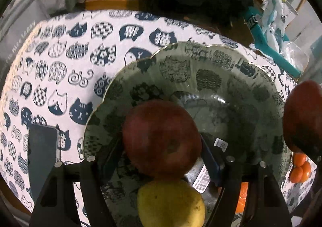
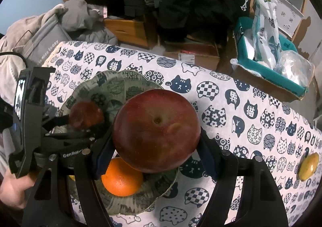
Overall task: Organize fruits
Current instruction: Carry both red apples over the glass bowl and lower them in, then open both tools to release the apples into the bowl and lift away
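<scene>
My left gripper (image 1: 162,146) is shut on a red apple (image 1: 162,139) and holds it over the green glass plate (image 1: 201,70). A yellow fruit (image 1: 171,202) lies in the plate just below it. My right gripper (image 2: 157,144) is shut on a larger red apple (image 2: 156,130) above the plate's (image 2: 112,84) right rim. An orange (image 2: 121,178) lies in the plate under it. The left gripper with its apple (image 2: 86,115) shows at the left of the right wrist view. The right apple (image 1: 303,120) shows at the right edge of the left wrist view.
The cat-print tablecloth (image 2: 251,110) covers the table. A yellow fruit (image 2: 309,163) lies on it at the far right. Small oranges (image 1: 300,168) lie right of the plate. A dark flat object (image 1: 42,154) lies left of the plate. Boxes and bags stand beyond the table.
</scene>
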`<state>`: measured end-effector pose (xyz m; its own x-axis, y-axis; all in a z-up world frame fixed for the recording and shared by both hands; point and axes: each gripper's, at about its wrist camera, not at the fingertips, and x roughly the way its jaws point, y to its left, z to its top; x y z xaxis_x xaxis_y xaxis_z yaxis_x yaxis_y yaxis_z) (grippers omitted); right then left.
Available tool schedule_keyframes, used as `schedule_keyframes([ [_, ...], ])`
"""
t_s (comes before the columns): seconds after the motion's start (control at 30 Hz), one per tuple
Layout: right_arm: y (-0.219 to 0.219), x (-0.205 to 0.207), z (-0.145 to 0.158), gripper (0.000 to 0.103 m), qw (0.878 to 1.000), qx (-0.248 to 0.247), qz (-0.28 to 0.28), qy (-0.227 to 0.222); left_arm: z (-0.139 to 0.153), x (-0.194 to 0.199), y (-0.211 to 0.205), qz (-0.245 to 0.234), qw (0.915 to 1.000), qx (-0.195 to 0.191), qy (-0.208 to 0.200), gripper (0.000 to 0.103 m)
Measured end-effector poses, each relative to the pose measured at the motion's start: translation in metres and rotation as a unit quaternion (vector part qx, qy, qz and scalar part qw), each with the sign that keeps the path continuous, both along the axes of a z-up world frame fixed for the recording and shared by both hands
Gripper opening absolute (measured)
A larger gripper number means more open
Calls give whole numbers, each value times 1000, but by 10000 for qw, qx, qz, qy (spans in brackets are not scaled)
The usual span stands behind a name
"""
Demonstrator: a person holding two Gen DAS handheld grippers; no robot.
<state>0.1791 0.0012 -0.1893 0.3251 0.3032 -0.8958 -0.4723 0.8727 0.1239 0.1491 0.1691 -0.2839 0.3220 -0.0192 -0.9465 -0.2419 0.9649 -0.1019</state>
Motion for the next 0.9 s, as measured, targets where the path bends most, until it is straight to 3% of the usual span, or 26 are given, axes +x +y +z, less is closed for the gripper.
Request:
schedule_keyframes([
  [0.03,0,0,0,75,10000,4,-7,3,4,0,-2,-30,10000,33,-78,88],
  [0.1,1,1,0,75,10000,17,-8,8,11,-1,-2,-38,9997,110,-196,92],
  [0.6,28,-3,-12,75,9997,-72,211,112,63,-42,41,606,9964,46,-587,92],
  [0.9,56,-13,-40,75,9970,-454,555,300,61,-59,54,697,9961,135,-533,92],
])
